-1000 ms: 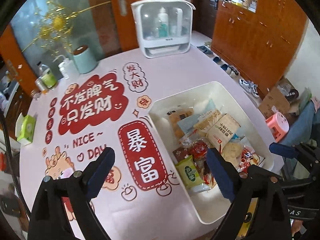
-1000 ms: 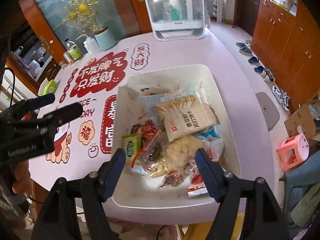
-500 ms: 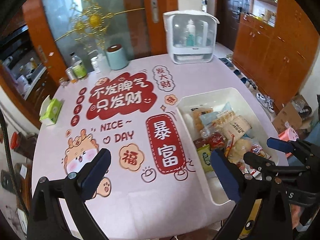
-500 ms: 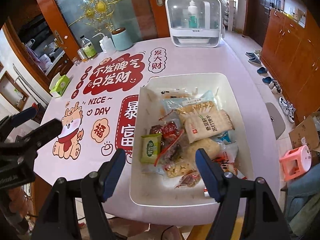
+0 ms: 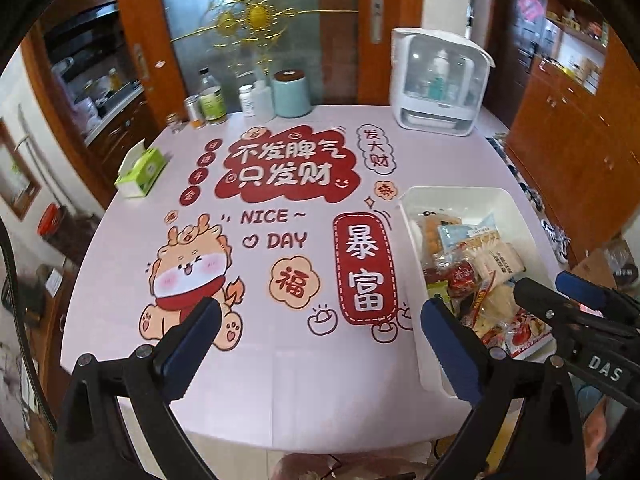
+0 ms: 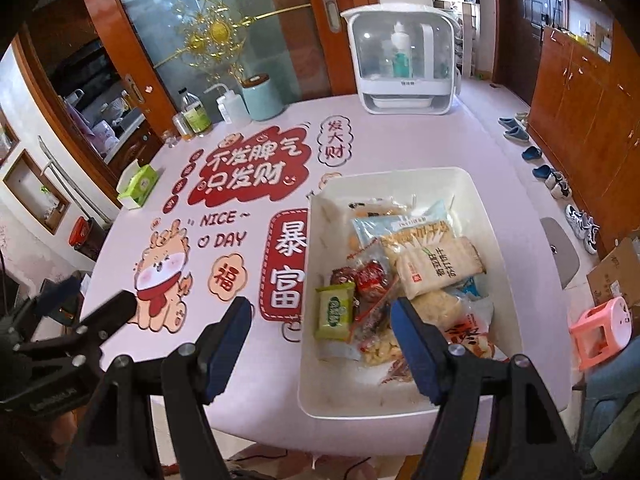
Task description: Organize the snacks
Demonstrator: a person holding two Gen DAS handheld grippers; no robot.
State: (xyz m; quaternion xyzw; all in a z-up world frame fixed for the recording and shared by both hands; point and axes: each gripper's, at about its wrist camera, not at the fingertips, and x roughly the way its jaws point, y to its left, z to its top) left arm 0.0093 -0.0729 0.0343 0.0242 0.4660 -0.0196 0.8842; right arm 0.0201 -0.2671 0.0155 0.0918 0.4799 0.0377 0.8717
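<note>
Nearest to me, my left gripper [image 5: 320,332] hangs over the near edge of the table [image 5: 280,380] with its jaws spread wide and nothing between them. My right gripper [image 6: 322,338] is likewise wide apart and empty, its right finger over the near part of the white bin [image 6: 496,240], its left finger over the cloth just left of the bin. The bin sits on the right side of the table and holds the snacks: a green packet [image 6: 335,311] at its near left, red-wrapped pieces [image 6: 370,274] just behind that, a large beige bag [image 6: 436,262] toward its middle. Left of the bin I see the red printed panel [image 6: 285,264]. Far beyond the bin stand a white cabinet [image 6: 402,60], a teal canister [image 6: 262,96] and a green tissue box [image 6: 140,184].
</note>
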